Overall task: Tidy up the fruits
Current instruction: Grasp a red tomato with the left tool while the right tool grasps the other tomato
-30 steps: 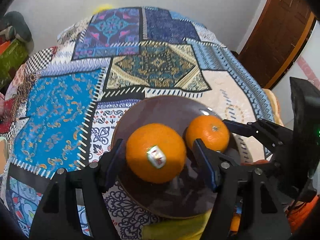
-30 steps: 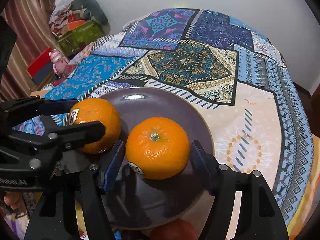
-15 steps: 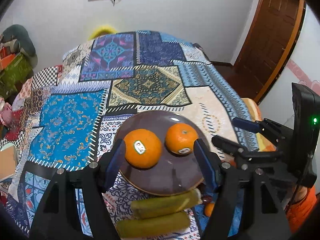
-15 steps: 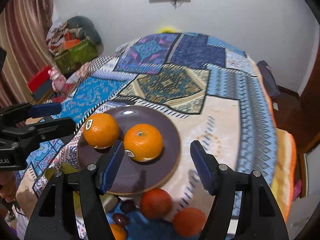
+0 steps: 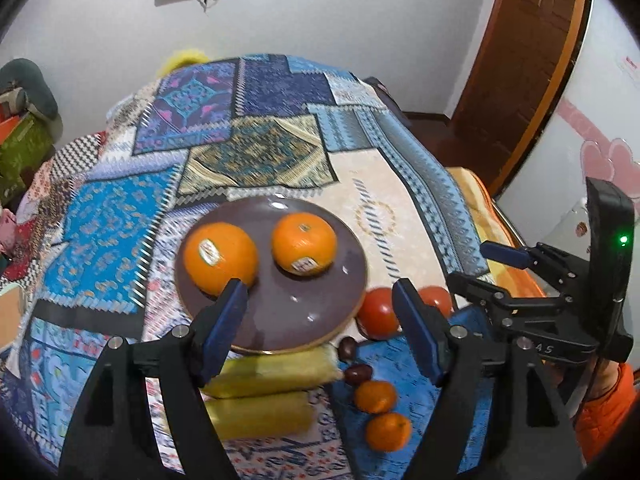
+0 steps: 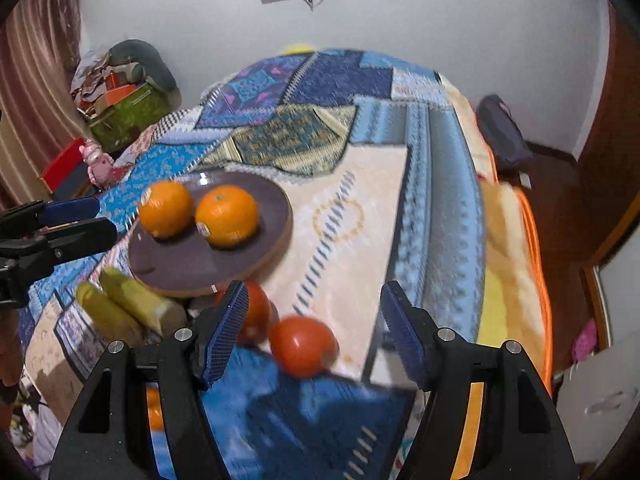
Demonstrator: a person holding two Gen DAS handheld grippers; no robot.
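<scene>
- Resting on the plate [image 5: 280, 320], two oranges [image 5: 220, 256] look placed; both hand-held grippers, left [image 5: 316, 320] and right [image 6: 312, 328], gape empty.
- Next, probably the blurred tomatoes [image 6: 302, 346] beside the plate: the right one closes around the nearer.

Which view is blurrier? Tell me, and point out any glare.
Right wrist view: motion blur smears the tomatoes, bananas and quilt. Left wrist view: sharper, only the bananas are soft, and small glare spots sit on the plate. Both bend strongly at the fisheye edges.
</scene>
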